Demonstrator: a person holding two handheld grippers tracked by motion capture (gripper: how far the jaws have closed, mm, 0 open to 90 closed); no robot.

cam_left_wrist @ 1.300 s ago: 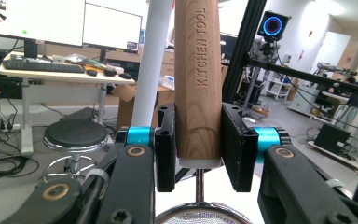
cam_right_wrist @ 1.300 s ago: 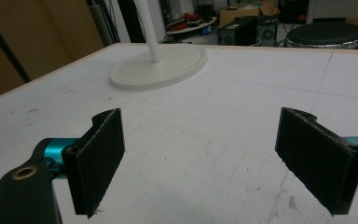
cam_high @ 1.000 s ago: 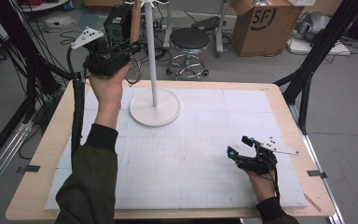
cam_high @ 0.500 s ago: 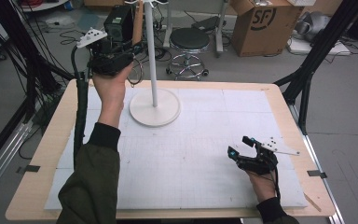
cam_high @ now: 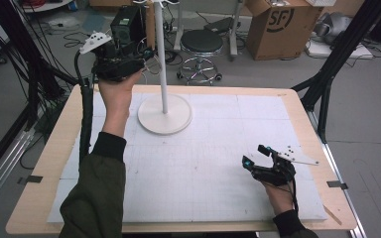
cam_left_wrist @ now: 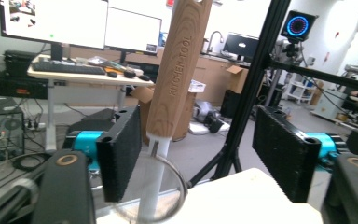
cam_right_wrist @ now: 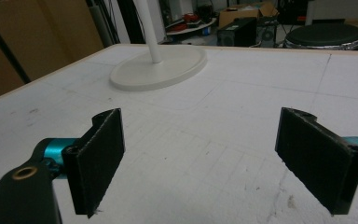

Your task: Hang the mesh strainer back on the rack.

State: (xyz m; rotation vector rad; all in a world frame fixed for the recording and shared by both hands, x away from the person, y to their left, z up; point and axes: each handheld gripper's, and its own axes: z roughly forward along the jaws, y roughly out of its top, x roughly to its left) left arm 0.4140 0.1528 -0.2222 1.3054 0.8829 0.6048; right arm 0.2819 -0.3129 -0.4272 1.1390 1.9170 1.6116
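The right gripper rests near the table's front edge, jaws wide and empty. Farther off, the left gripper has just opened; the wooden-handled strainer hangs upright between its parted pads beside the white stand, wire ring lowest.

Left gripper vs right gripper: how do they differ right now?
The left gripper is raised beside the white stand's pole; the right gripper sits low over the white mat. The left gripper's jaws have just been opening, a wooden-handled kitchen tool hanging between them untouched; the right gripper's jaws frame only mat. Both are open, with black ribbed pads.
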